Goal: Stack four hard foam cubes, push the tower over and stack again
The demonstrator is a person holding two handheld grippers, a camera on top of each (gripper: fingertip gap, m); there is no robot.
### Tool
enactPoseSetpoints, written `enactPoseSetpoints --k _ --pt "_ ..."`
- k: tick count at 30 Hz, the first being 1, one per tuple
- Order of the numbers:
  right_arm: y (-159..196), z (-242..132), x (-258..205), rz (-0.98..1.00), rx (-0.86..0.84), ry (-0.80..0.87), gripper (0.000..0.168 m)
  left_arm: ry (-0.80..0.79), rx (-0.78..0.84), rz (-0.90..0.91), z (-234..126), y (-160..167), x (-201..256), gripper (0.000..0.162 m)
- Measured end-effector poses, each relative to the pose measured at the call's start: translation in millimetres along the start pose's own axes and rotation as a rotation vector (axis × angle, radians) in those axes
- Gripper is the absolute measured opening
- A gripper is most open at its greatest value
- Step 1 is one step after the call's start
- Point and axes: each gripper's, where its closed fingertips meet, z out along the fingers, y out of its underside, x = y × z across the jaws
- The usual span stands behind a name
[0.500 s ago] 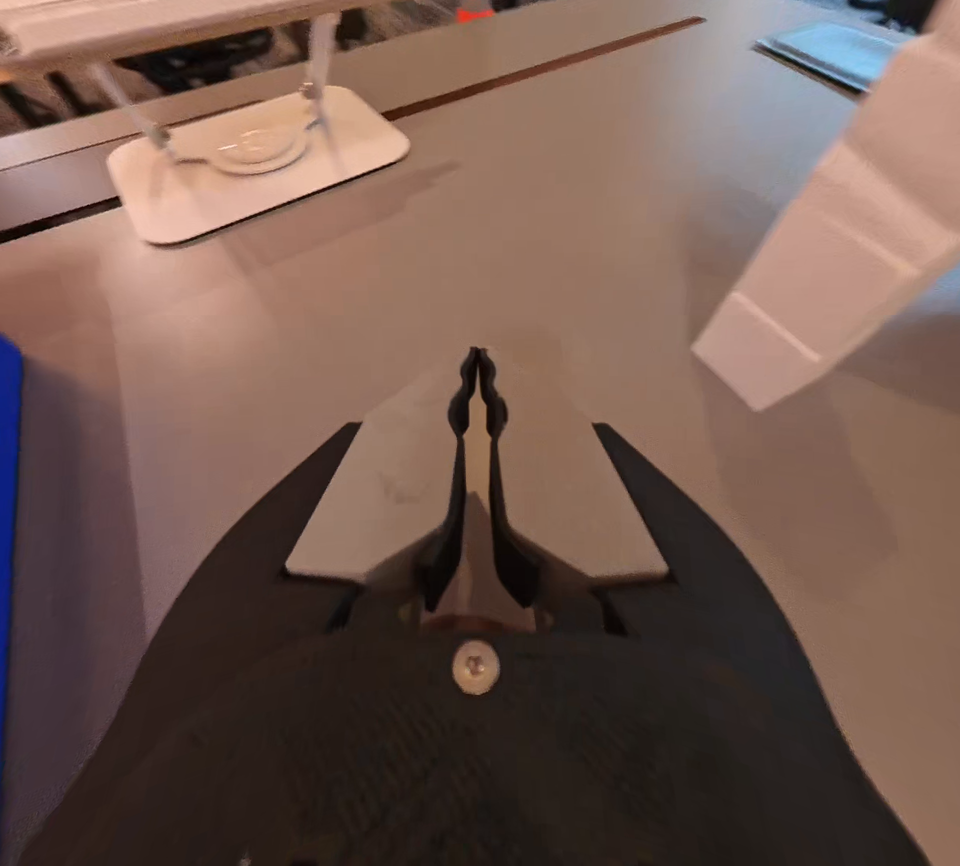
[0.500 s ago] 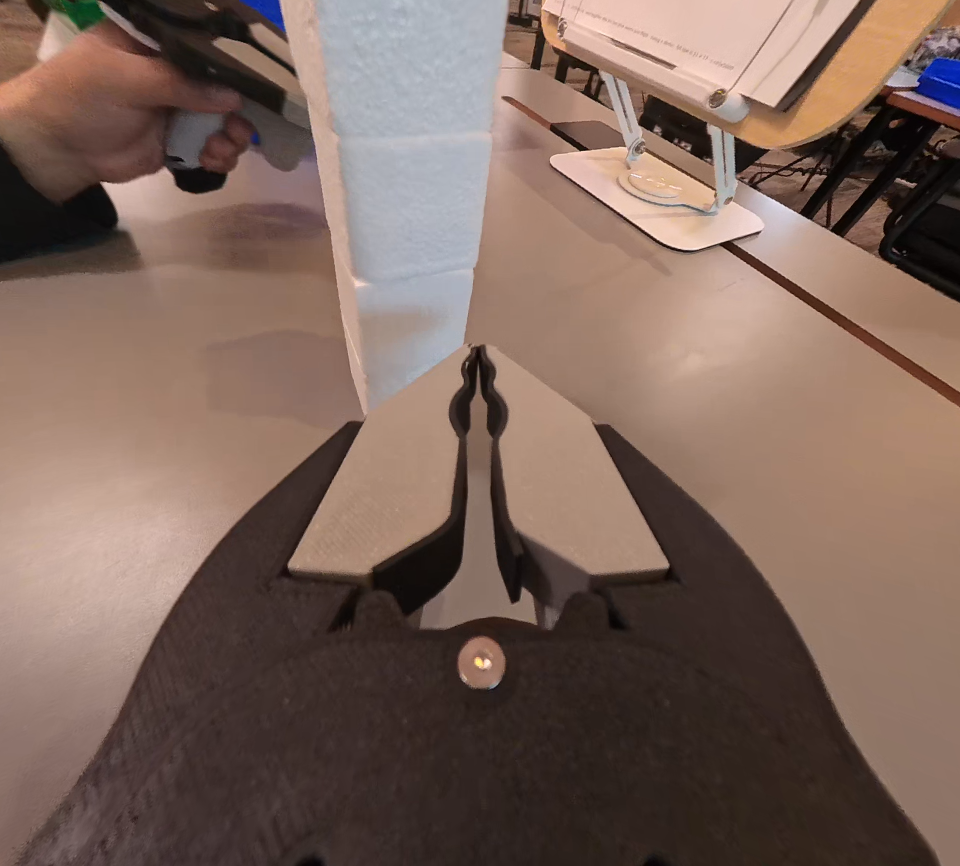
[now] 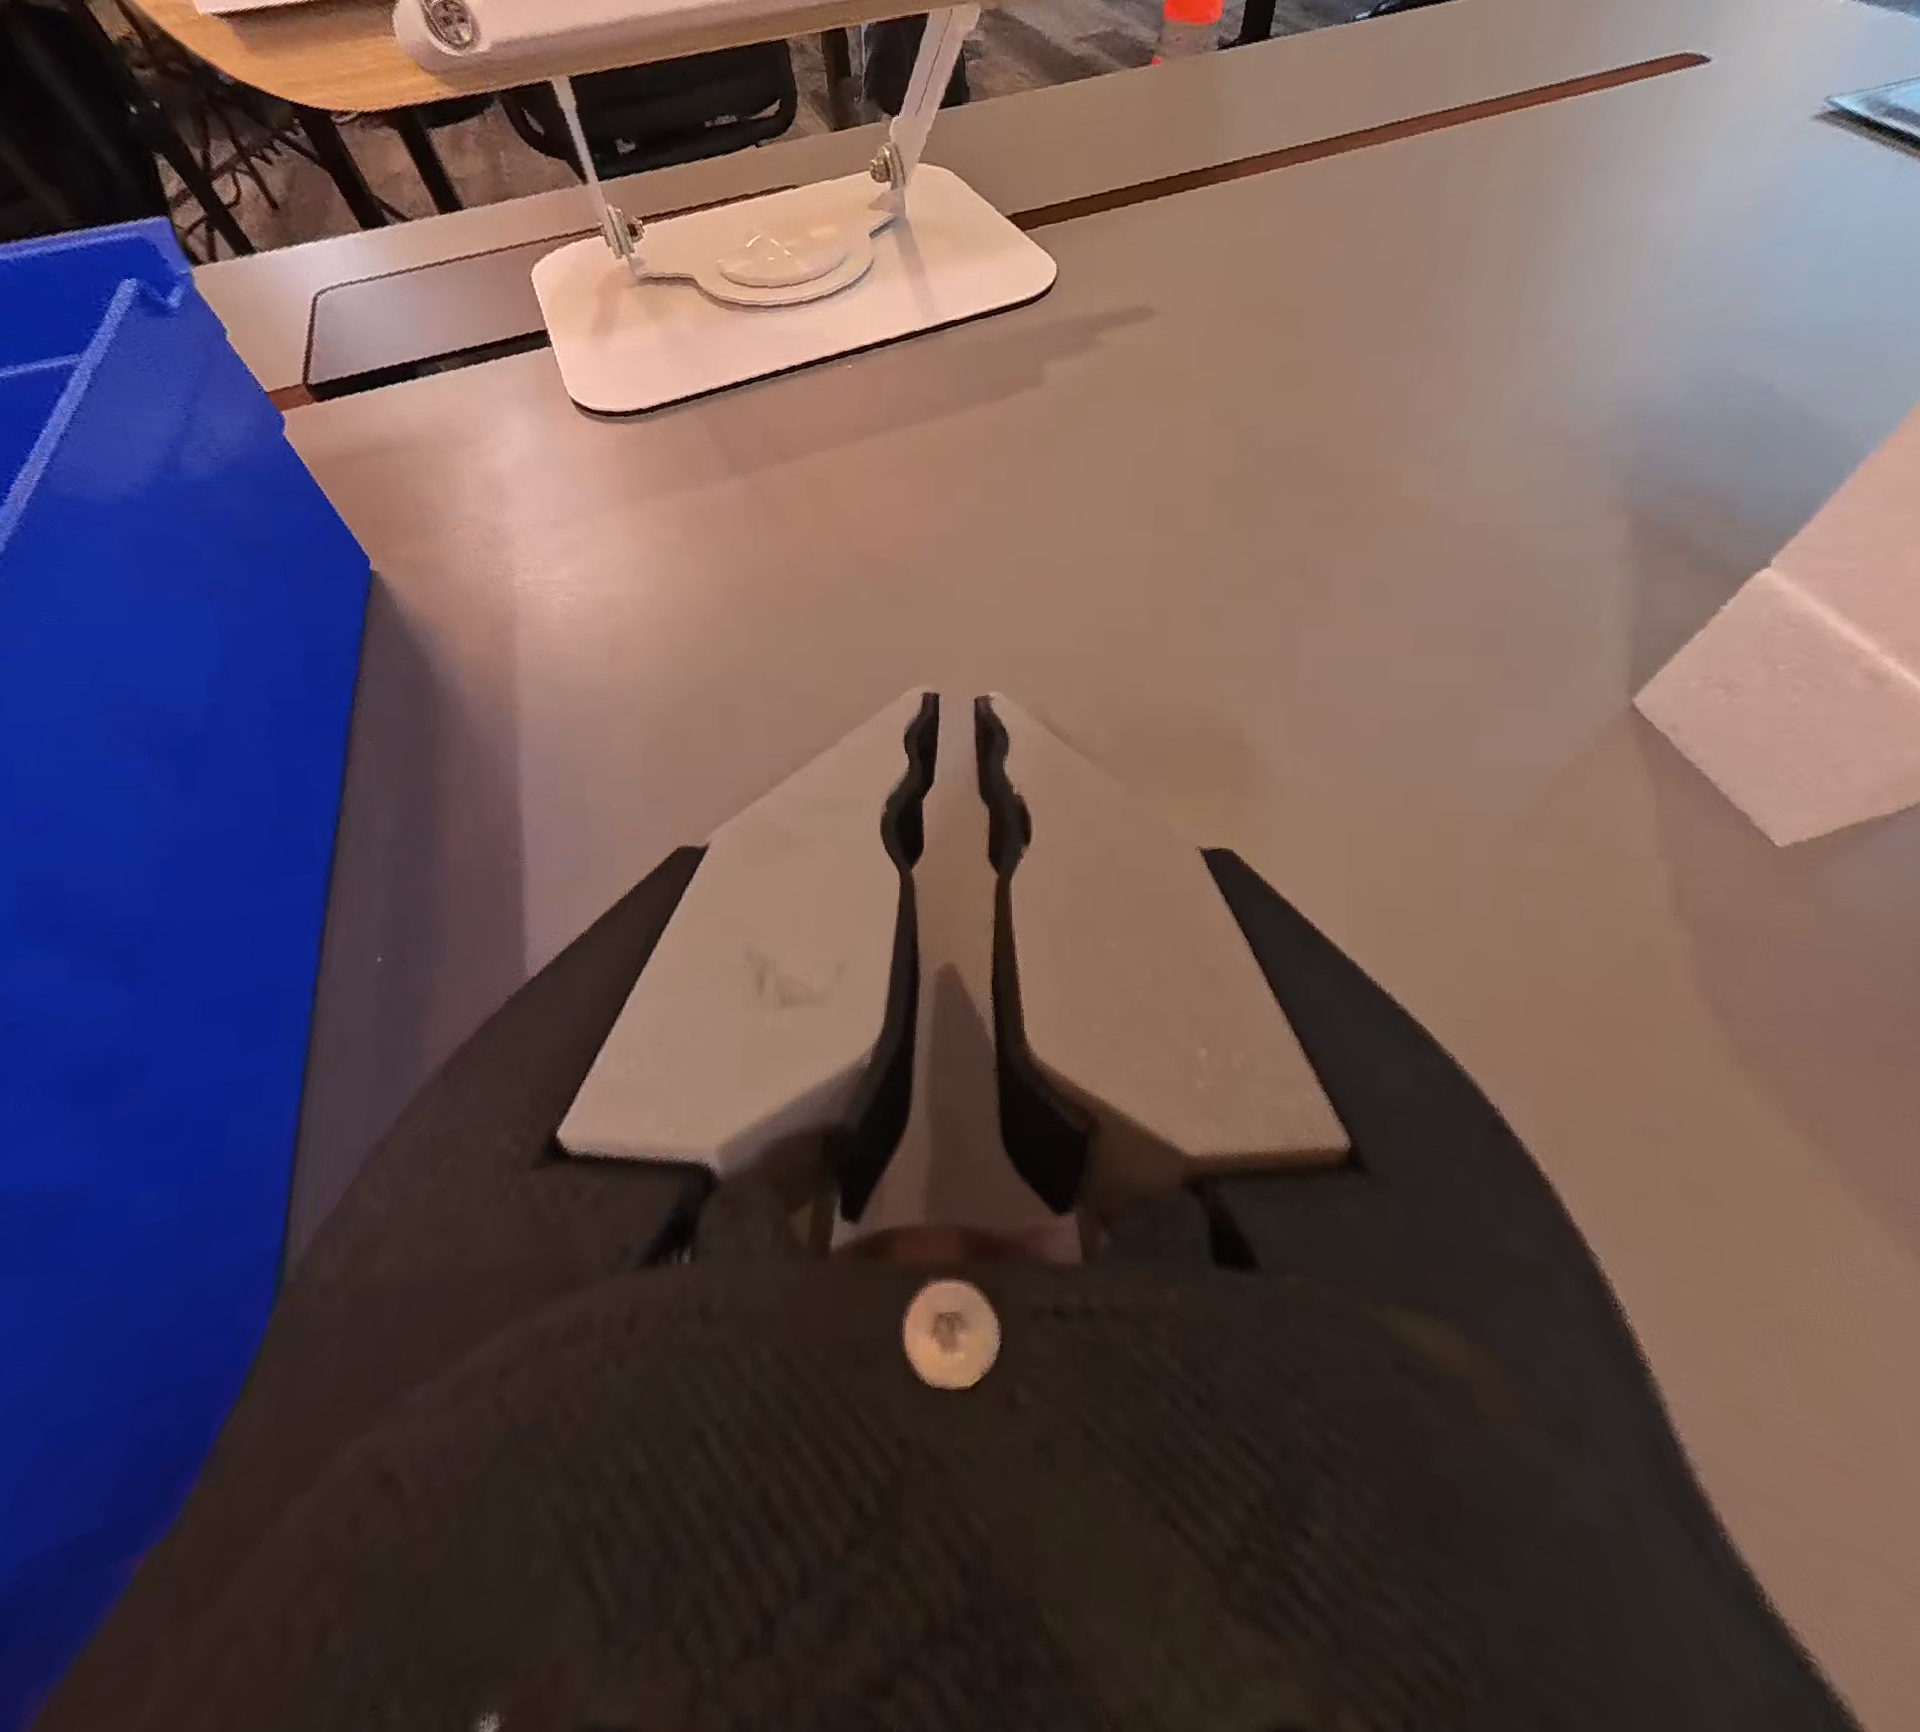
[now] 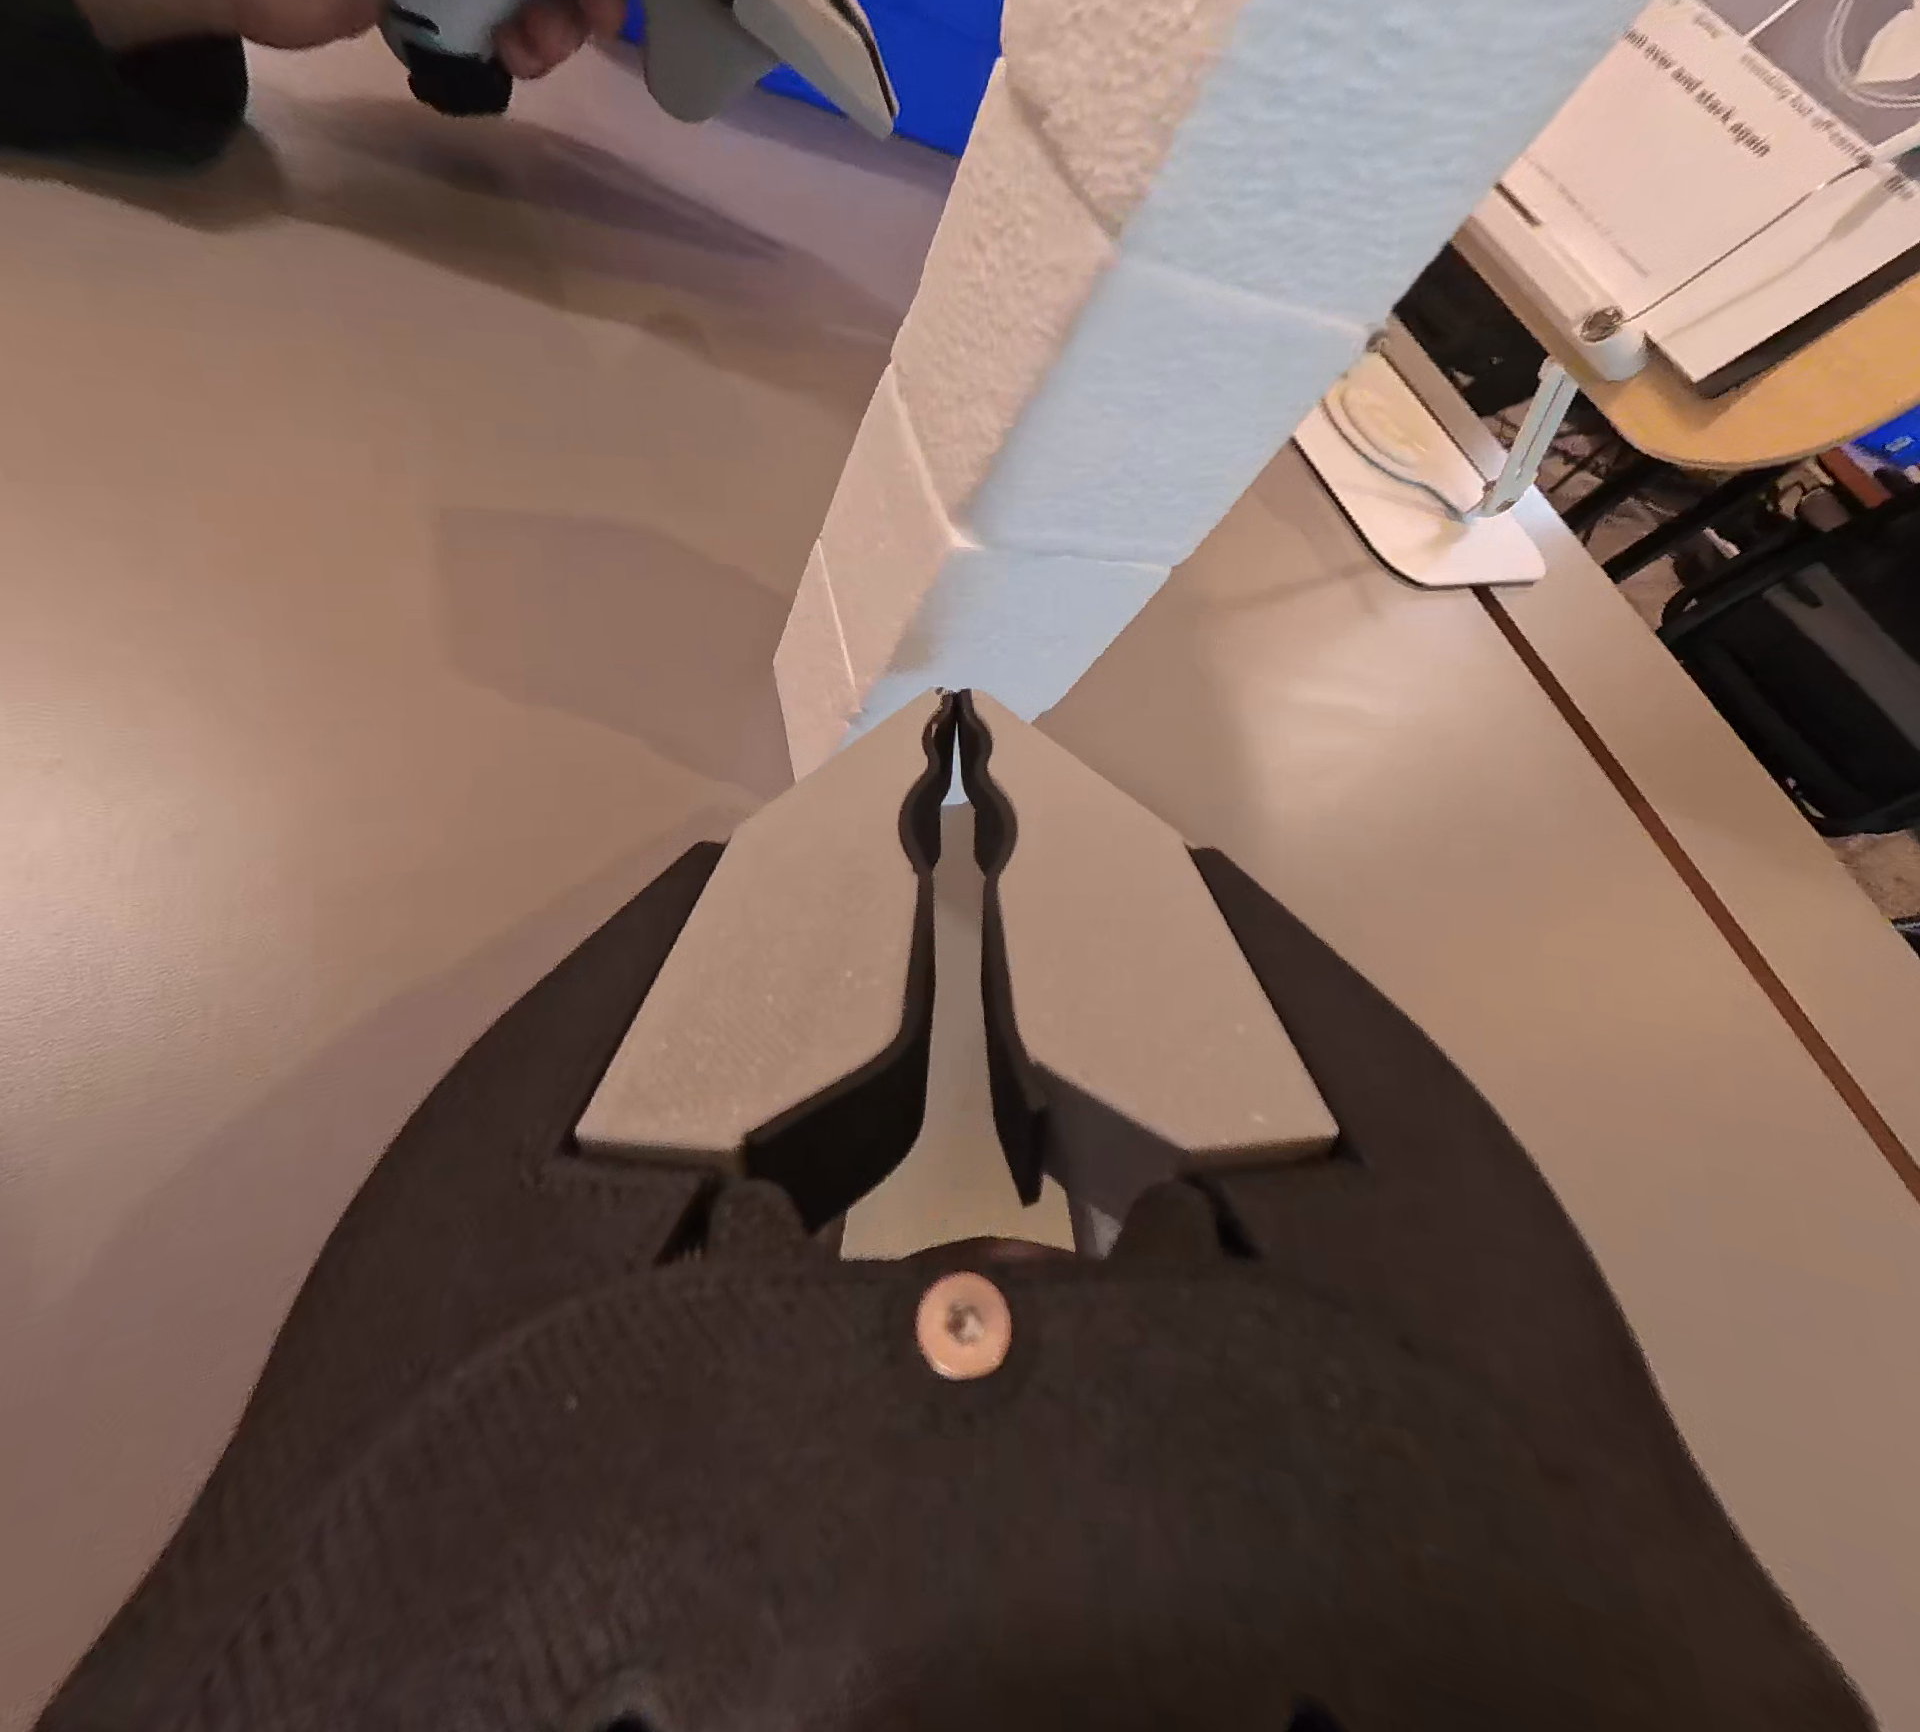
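the foam tower (image 4: 1132, 311) stands stacked. the right gripper (image 4: 954, 706) is closed, empty, right by its bottom; the left gripper (image 3: 951, 711) is nearly closed, empty. next, i think, comes a push.

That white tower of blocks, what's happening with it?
A person is holding a gripper tool in each hand at a table. The tower of white foam blocks stands stacked on it. The right gripper is shut and sits right at the bottom block; whether it touches is hard to tell. The left gripper is nearly shut, holds nothing, and is off to the side near a blue bin. A paper stand sits at the back.
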Motion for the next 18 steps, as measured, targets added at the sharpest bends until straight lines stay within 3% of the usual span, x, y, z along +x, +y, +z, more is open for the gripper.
enactPoseSetpoints --k 4,14,18 --pt "-6 15 9 -0.002 -0.038 0.020 0.000 0.014 0.028 -0.021 -3 -4 1 0.006" --pt "-58 74 25 -0.071 -0.100 0.017 0.000 -0.065 0.087 -0.064 -13 -12 -19 0.010" --pt "-70 73 34 -0.098 -0.076 0.092 0.000 -0.140 0.159 -0.093 -29 -20 -39 0.010"
